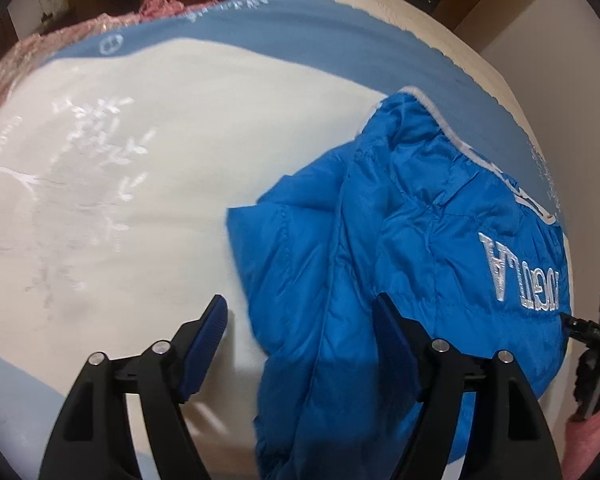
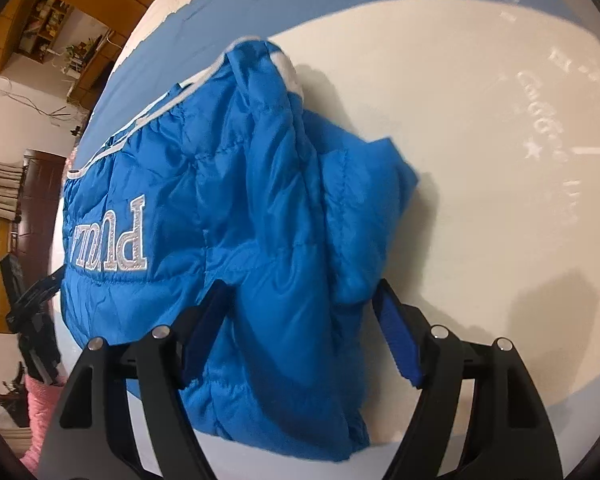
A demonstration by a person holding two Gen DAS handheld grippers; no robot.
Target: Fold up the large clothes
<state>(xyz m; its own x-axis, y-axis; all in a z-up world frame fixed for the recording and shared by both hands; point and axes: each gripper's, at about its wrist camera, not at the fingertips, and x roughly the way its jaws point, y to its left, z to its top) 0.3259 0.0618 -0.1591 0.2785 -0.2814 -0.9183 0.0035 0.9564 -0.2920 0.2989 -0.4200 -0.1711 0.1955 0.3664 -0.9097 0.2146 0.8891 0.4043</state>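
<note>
Both my hand-held grippers, left point(image 1: 300, 344) and right point(image 2: 304, 332), gape over blue puffer jacket point(image 2: 236, 208) on bed point(image 1: 100, 200); pinch the near hem evenly before folding.

A bright blue quilted puffer jacket point(image 2: 236, 208) with silver embroidered lettering and white trim lies folded and bunched on the cream-and-blue bedspread point(image 1: 140, 200), near its blue border.

Bright blue jacket point(image 2: 260, 208) on a white and light blue blanket point(image 1: 140, 184).
The jacket has silver-white letters and white trim. The blanket has faint white leaf shapes. Gripper pads point(image 1: 204, 344) are dark blue.
</note>
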